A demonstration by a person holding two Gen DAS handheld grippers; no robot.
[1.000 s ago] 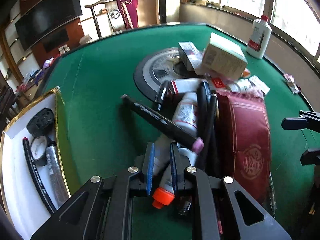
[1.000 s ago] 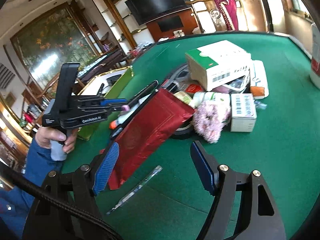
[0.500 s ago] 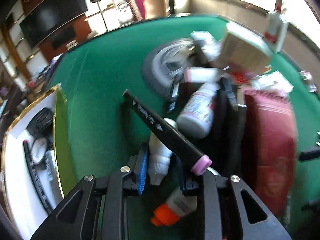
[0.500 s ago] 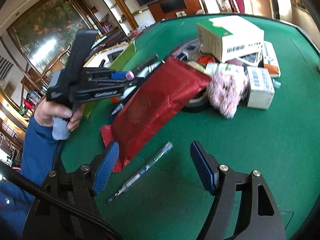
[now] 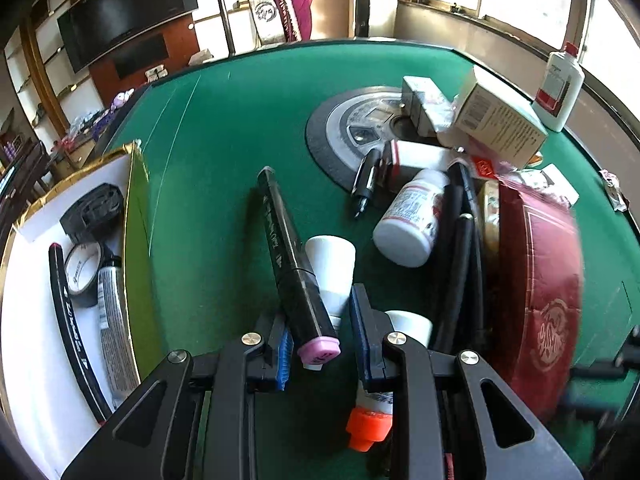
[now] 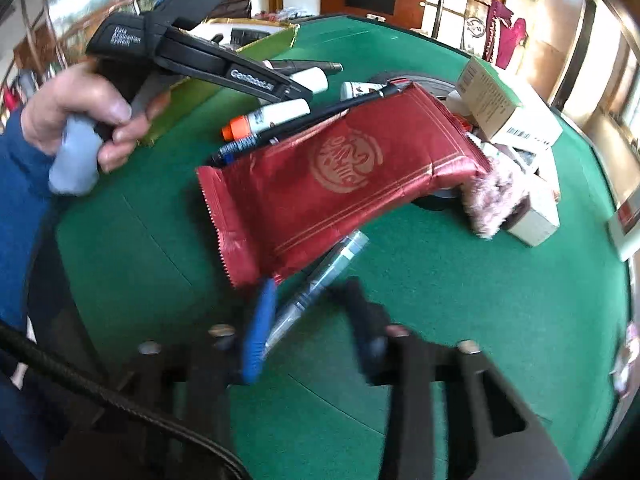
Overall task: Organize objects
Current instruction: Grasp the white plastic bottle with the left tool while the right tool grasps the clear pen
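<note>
Marker, black with a pink end cap, lies slantwise across the left gripper in the left wrist view, its capped end between the two fingers and its far end pointing up over the green table. The jaws stand a little apart; the marker leans against the blue pad of the near-left finger, and whether both pads press it I cannot tell. A white bottle sits just behind it between the fingers, and an orange-capped tube lies under the right finger. To the left is a white tray holding tape and pens; to the right lies a red pouch.

In the right wrist view, blurred by motion, the right gripper has its jaws closing around a clear pen that lies on the table just beside the pouch's lower edge. The pen runs between the fingers, but the pads appear not to press it. A hand holds the left gripper's handle at upper left.
</note>
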